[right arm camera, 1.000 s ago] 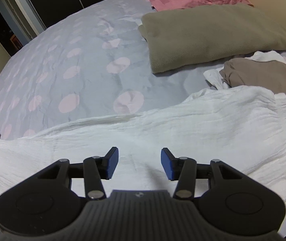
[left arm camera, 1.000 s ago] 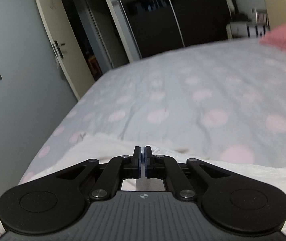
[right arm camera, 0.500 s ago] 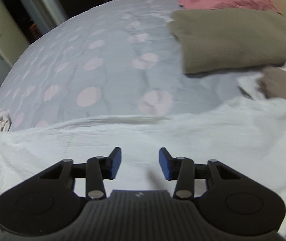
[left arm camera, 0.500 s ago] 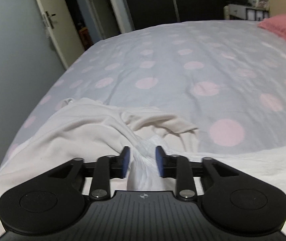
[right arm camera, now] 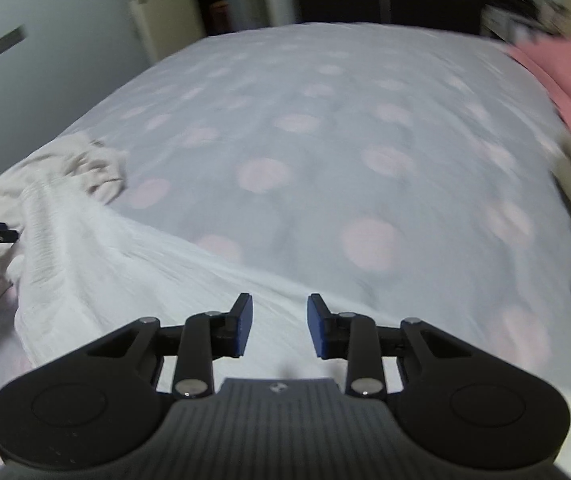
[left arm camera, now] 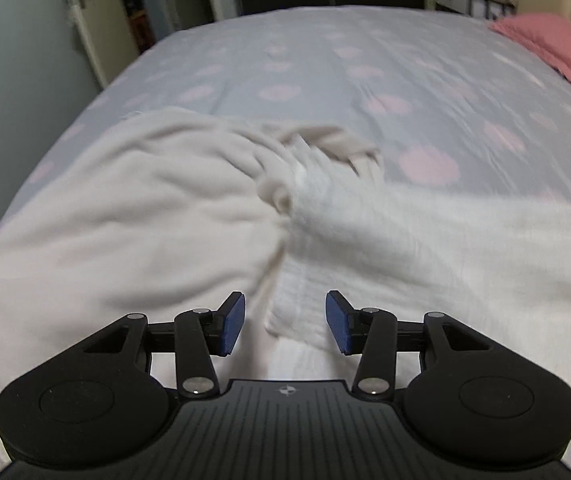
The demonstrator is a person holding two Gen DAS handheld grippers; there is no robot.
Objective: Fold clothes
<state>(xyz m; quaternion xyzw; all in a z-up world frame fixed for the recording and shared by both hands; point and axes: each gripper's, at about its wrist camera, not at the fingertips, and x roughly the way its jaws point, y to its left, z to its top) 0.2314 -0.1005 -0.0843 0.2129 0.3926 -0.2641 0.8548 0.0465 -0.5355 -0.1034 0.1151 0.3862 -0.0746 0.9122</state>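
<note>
My left tongs (left arm camera: pixel 285 326) hang just above the white crinkled cloth (left arm camera: pixel 425 240), jaws opening, with a folded edge of that cloth lying between the pads but not pinched. My right tongs (right arm camera: pixel 279 330) are over the same cloth (right arm camera: pixel 133 272) nearer its far edge, jaws closing and about half apart, nothing caught between them yet.

The step, as I judge it, is taking a fresh pair of holds for the next fold. To do it well I would bring each pair down onto a single edge, bite only the white layer and keep clear of the cream garment (left arm camera: pixel 125 200) bunched to the left of my left tongs, where the two overlap.

The white cloth lies on the bed (left arm camera: pixel 365 60), under and ahead of both tongs. Its long axis seems to run crosswise, from my left tongs out to the right, with the far hem roughly parallel to that line.
</note>
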